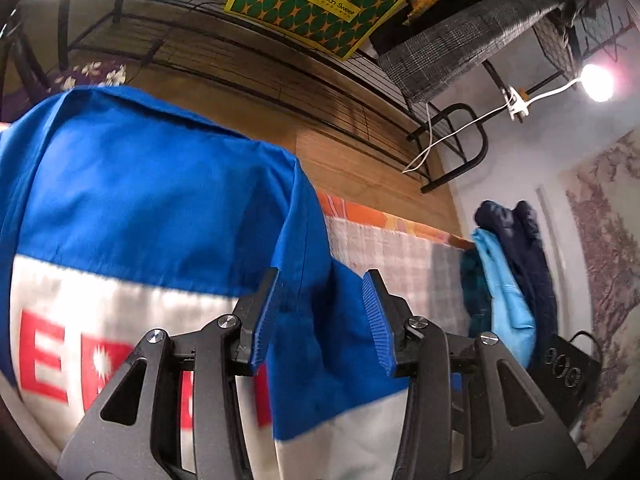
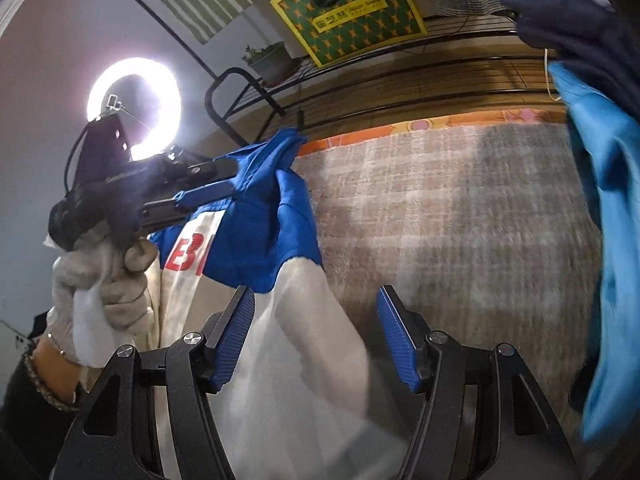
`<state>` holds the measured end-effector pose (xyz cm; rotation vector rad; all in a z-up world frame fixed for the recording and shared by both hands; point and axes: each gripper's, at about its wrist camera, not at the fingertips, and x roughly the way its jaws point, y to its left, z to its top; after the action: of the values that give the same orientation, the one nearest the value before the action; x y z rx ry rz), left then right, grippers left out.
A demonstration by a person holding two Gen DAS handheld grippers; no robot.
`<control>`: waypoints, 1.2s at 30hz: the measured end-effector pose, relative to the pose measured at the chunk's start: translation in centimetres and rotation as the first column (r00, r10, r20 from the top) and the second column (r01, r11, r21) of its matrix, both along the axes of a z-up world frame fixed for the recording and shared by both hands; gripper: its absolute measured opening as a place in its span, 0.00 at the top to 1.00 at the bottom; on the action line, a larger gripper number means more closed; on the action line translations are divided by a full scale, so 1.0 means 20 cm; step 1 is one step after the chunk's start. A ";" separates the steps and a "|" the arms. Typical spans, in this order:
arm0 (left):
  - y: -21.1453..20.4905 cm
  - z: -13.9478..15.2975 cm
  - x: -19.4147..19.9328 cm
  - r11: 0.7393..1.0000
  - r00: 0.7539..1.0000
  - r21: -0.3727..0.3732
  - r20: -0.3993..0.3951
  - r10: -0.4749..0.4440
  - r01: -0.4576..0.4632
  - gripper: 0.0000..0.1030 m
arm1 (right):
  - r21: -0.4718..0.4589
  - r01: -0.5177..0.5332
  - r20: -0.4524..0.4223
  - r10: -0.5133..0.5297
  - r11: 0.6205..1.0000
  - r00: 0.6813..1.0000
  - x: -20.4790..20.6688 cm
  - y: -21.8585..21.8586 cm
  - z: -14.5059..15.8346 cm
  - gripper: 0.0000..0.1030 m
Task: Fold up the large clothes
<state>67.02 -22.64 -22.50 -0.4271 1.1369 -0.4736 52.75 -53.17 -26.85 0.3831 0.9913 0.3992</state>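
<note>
Blue-and-white garment with red lettering draped over plaid blanket, bunched at blanket's left side. Blue fold lying between pads of left gripper; jaws parted, pads not pressing cloth. White fabric passing through right gripper; jaws parted wide, no squeeze seen. Gloved hand on left gripper's handle. Light blue cloth and dark garment piled at blanket's right edge.

garment on blanket | clothes pile right of it
</note>
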 end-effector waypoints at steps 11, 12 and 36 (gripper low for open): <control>0.02 0.04 -0.02 0.996 0.996 -0.093 0.084 0.011 -0.004 1.00 | -0.084 -0.038 -0.001 0.038 0.996 0.999 0.03 0.09 -0.01 0.97; 0.06 0.04 -0.01 0.996 0.995 -0.088 0.090 0.043 -0.035 1.00 | -0.074 -0.030 0.007 0.031 0.997 1.000 0.02 0.09 -0.01 0.97; 0.12 -0.13 0.12 0.988 0.990 0.066 0.015 0.141 -0.141 1.00 | -0.142 0.033 0.016 -0.031 0.989 0.999 0.02 0.09 -0.04 0.98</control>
<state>69.41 -20.16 -25.05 -0.4427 1.1016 -0.3124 53.16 -51.33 -27.70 0.2667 0.9927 0.2993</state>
